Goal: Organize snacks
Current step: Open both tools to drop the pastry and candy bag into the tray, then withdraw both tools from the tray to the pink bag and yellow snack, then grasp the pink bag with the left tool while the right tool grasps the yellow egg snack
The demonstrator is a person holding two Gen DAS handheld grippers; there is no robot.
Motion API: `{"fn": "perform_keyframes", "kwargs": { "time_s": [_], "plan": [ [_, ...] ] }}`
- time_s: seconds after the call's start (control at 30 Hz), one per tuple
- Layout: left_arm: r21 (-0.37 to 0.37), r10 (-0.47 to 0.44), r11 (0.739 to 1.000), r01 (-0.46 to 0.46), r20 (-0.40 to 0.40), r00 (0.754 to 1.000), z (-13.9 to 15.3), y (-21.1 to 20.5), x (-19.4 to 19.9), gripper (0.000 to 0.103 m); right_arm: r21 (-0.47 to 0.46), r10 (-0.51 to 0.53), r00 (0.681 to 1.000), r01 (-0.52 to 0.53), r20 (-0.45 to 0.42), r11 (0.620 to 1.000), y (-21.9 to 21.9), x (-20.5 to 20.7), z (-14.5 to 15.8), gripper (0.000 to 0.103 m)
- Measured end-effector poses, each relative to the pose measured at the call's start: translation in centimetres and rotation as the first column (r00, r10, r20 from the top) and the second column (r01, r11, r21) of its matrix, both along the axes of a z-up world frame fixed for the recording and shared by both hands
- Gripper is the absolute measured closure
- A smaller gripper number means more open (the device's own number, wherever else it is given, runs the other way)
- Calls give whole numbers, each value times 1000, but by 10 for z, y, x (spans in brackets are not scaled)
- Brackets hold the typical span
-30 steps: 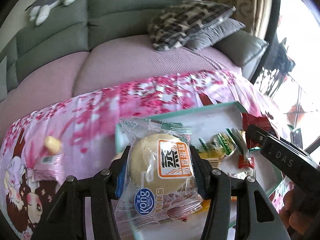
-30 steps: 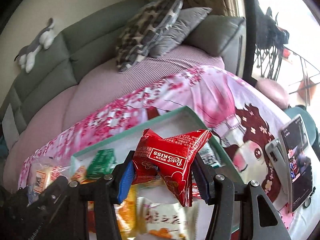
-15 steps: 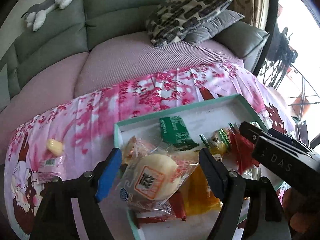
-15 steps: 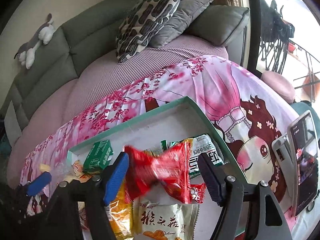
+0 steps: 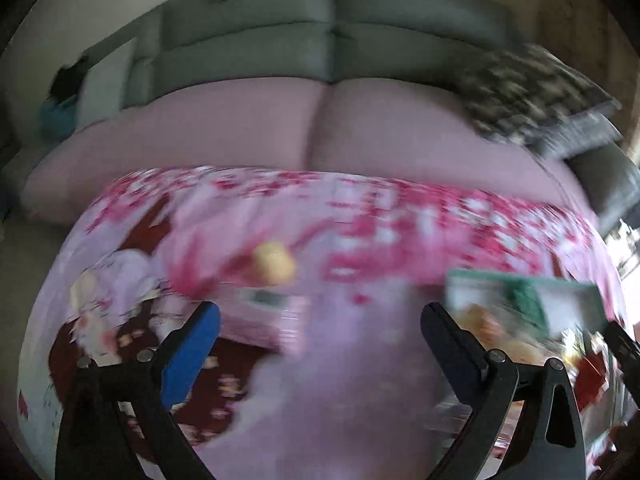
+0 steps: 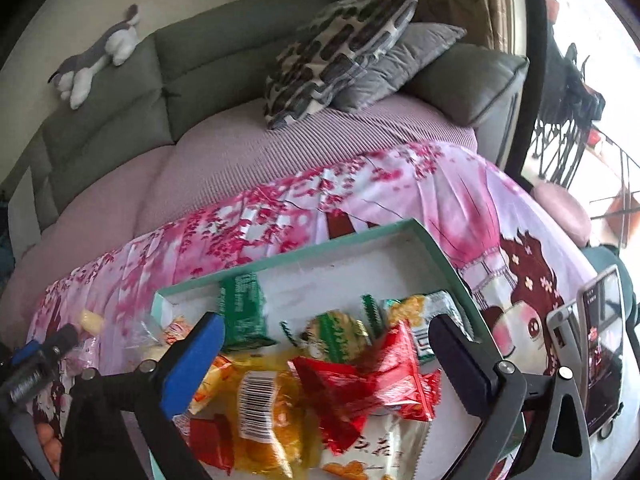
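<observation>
Your two grippers, left [image 5: 320,328] and right [image 6: 326,338], have just spread wide and empty, the red packet [image 6: 372,376] lying in the box [image 6: 440,256].

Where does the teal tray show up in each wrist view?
Left wrist: tray at the right edge, blurred, beyond the right finger of the left tool.
Right wrist: tray centre and low, full of snacks, under the right tool.
Shared landmark: patterned cushion on the sofa.

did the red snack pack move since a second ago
Yes. The red snack pack has dropped out of the right claw, whose jaws have just been opening, and now lies on the pile inside the teal tray.
</observation>
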State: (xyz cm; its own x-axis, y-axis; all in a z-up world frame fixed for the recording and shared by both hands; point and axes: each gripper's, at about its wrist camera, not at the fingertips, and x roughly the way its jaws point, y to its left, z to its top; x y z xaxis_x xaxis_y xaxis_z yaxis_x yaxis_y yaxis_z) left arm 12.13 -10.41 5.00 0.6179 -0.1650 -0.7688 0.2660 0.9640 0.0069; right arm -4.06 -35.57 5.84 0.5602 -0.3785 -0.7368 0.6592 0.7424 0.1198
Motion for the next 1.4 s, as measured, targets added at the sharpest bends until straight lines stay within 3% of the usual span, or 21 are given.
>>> {"fn": "perform_keyframes", "kwargs": {
  "time_s": [0.23, 0.43, 0.7, 0.83, 0.97, 1.13, 1.4],
  "plan": [
    [-68, 140, 988, -140, -3, 990, 0, 68, 22, 3, -22, 74, 994, -73, 75, 997, 36, 24, 19, 0],
    [-92, 167, 981, -171, -50, 985, -10, 99, 38, 3, -8, 206, 974, -206, 100, 979, 86, 64, 19, 0],
    [-116, 127, 983, -143, -133, 983, -35, 101, 58, 3, 8, 365, 930, -365, 46, 931, 144, 110, -9, 0],
    [-154, 75, 983, -104, -185, 980, -56, 89, 70, 3, 1, 383, 924, -383, 16, 924, 156, 119, -18, 0],
    [-195, 77, 974, -116, -198, 977, -70, 78, 81, 3, -13, 360, 933, -360, 7, 933, 150, 119, -19, 0],
    [-86, 80, 992, -96, -171, 982, -82, 55, 86, 3, -18, 335, 942, -335, -3, 942, 141, 118, -20, 0],
    [19, 22, 1000, -18, -228, 973, -80, 60, 78, 3, -25, 345, 938, -345, -24, 938, 145, 123, -25, 0]
  ]
}}
